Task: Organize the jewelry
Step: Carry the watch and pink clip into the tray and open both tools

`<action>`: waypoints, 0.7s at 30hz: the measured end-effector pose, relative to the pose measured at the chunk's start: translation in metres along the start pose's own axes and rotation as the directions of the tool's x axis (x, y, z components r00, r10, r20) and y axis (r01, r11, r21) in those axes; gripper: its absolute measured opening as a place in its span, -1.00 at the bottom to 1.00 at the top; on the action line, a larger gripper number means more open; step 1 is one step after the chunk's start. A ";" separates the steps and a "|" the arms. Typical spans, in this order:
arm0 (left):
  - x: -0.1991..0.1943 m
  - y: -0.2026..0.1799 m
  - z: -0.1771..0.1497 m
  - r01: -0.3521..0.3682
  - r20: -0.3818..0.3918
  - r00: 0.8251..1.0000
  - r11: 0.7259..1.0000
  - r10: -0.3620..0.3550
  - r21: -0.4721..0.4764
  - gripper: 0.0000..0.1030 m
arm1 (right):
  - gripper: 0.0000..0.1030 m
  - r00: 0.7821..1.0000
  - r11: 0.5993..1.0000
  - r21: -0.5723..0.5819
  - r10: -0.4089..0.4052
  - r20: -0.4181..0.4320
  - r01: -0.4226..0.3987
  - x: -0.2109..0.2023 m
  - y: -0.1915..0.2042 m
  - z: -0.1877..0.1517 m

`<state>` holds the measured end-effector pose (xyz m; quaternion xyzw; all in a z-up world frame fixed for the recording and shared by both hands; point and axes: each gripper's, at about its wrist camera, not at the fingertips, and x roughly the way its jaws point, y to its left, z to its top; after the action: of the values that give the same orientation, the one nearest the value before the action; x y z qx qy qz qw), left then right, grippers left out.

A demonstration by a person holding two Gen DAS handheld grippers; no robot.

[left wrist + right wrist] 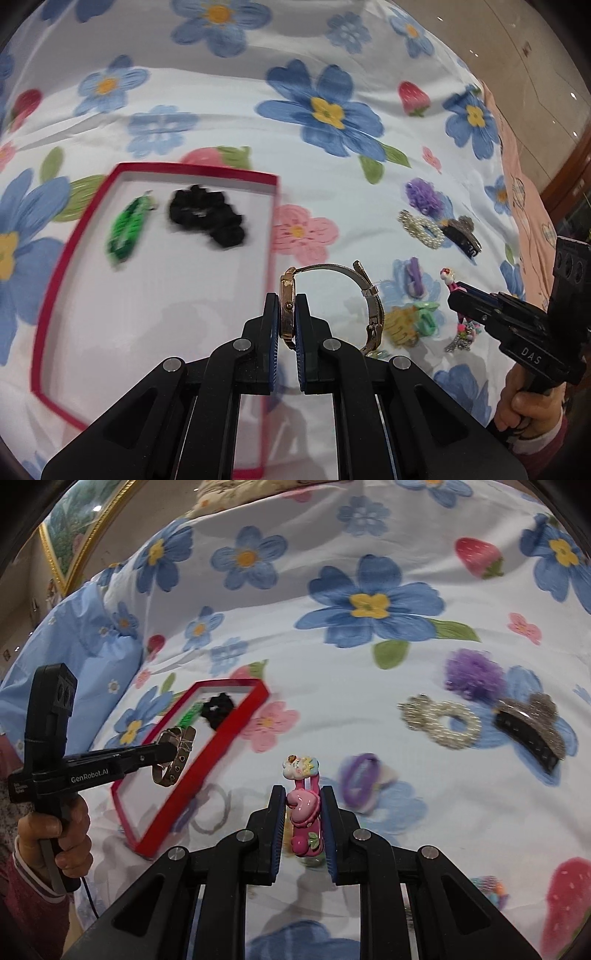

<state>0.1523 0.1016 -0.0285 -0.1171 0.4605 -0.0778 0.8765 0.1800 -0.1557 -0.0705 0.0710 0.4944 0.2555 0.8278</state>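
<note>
My left gripper [286,298] is shut on the case of a gold watch [287,314]. Its mesh band [364,291] arcs off to the right, lifted over the right rim of a red-edged white tray [271,236]. Inside the tray lie a green clip [127,229] and a black scrunchie [207,216]. My right gripper [302,791] is shut on a pink cartoon hair clip [304,808], held above the floral bedsheet. From the right wrist view, the left gripper [168,751] carries the watch [173,764] over the tray [205,771].
Loose pieces lie on the sheet to the right: a pearl ring clip [443,720], a purple fluffy scrunchie [472,672], a black glitter claw clip [532,731], a purple snap clip [360,779] and yellow and green clips [410,321]. The bed's edge [517,184] runs down the right.
</note>
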 end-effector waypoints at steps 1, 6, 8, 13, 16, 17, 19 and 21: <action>-0.004 0.007 -0.002 -0.008 0.006 1.000 1.000 0.009 -0.012 -0.87 | -0.64 1.000 1.000 -0.004 0.011 0.000 -0.011 0.002 0.005 0.002; -0.018 0.034 -0.006 -0.031 0.022 0.999 0.998 0.033 -0.057 -0.87 | -0.64 0.999 0.998 -0.037 0.051 -0.009 -0.052 0.014 0.033 0.009; -0.024 0.043 -0.007 -0.042 0.030 0.999 0.997 0.044 -0.069 -0.87 | -0.64 0.998 0.997 -0.046 0.066 -0.012 -0.066 0.019 0.043 0.011; -0.031 0.064 -0.008 -0.071 0.037 0.997 0.993 0.074 -0.094 -0.87 | -0.64 0.994 0.993 -0.063 0.102 -0.026 -0.103 0.033 0.064 0.017; -0.032 0.074 -0.007 -0.092 0.037 0.995 0.990 0.096 -0.103 -0.87 | -0.64 0.991 0.989 -0.067 0.133 -0.035 -0.135 0.042 0.077 0.021; -0.031 0.079 -0.007 -0.100 0.035 0.994 0.989 0.104 -0.106 -0.87 | -0.64 0.990 0.988 -0.071 0.136 -0.037 -0.138 0.044 0.080 0.022; -0.030 0.087 -0.006 -0.112 0.032 0.993 0.987 0.117 -0.112 -0.87 | -0.64 0.988 0.985 -0.083 0.147 -0.042 -0.150 0.051 0.089 0.026; -0.028 0.094 -0.005 -0.125 0.027 0.991 0.986 0.129 -0.114 -0.87 | -0.64 0.985 0.982 -0.089 0.164 -0.049 -0.167 0.059 0.098 0.031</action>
<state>0.1351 0.1978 -0.0353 -0.1378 0.4556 0.0060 0.8794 0.1942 -0.0384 -0.0650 0.0681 0.4914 0.3475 0.7957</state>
